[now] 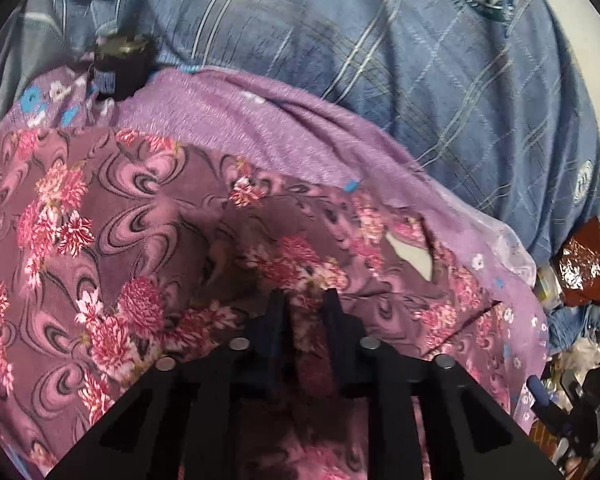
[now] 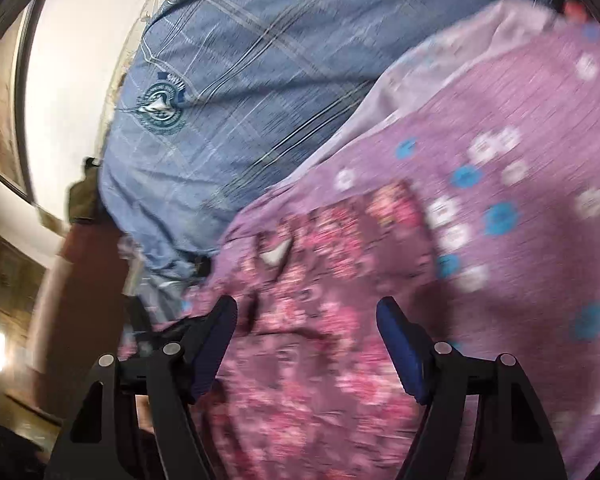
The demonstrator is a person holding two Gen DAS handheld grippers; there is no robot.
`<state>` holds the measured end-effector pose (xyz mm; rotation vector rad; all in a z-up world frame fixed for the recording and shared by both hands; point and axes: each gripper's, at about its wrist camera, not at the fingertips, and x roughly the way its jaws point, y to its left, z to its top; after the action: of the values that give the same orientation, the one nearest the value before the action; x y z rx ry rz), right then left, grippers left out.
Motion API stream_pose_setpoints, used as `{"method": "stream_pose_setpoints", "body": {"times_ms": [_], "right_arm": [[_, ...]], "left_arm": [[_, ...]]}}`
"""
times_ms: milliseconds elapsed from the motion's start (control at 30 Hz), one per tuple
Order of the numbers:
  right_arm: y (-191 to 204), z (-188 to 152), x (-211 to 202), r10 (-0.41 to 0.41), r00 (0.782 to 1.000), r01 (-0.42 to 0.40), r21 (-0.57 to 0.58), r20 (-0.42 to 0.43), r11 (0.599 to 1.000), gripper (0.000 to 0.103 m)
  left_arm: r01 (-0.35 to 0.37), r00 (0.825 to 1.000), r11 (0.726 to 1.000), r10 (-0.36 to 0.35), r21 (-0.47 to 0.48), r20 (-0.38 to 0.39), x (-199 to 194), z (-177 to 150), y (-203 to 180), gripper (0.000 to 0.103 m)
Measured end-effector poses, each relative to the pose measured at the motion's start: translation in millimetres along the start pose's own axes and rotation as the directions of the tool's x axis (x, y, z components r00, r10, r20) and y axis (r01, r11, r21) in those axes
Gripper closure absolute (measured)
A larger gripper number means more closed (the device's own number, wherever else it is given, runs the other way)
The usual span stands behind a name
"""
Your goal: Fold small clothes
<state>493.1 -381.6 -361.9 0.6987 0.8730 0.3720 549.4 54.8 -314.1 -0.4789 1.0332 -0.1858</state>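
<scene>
Your left gripper (image 1: 303, 304) clenched the pink flowered cloth (image 1: 100, 240); your right gripper (image 2: 306, 320) hung released over it, near the blue checked sheet (image 2: 260, 60).

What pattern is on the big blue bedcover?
Pale crossing check lines on the blue bedcover, clearest in the left wrist view.

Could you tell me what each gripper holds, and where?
The left gripper is closed on a raised fold of the dark pink flowered fabric. The right gripper stands open over that fabric, holding nothing.
</scene>
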Motion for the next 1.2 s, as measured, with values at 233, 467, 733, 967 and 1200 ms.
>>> {"method": "stream_pose_setpoints", "body": {"times_ms": [233, 467, 733, 967, 1200], "right_arm": [[-10.5, 7.1, 26.2, -0.206, 0.978, 0.207, -0.042, 0.031, 0.977, 0.026], [-6.3, 9.3, 83.7, -0.286, 0.958, 0.282, -0.118, -0.027, 0.952, 0.056], [-9.1, 11.4, 78.2, -0.369, 0.929, 0.370, -0.133, 0.039, 0.919, 0.098], [-8.5, 15.8, 79.0, -0.400, 0.916, 0.401, -0.137, 0.034, 0.906, 0.095], [8.4, 26.2, 46.6, -0.423, 0.884, 0.447, -0.091, 0.197, 0.890, 0.044]], "left_arm": [[0.078, 0.992, 0.989, -0.089, 0.127, 0.084, -38.2, -30.1, -33.6, 0.099], [0.193, 0.949, 0.978, -0.206, 0.073, 0.240, -96.6, -38.6, 11.0, 0.100], [0.159, 0.911, 0.987, -0.135, -0.029, 0.390, -145.9, -49.1, 73.2, 0.100], [0.046, 0.961, 0.996, -0.066, 0.079, 0.270, -160.3, -86.8, 70.1, 0.100], [0.023, 0.964, 0.999, -0.030, 0.033, 0.263, -176.7, -82.7, 78.2, 0.100]]}}
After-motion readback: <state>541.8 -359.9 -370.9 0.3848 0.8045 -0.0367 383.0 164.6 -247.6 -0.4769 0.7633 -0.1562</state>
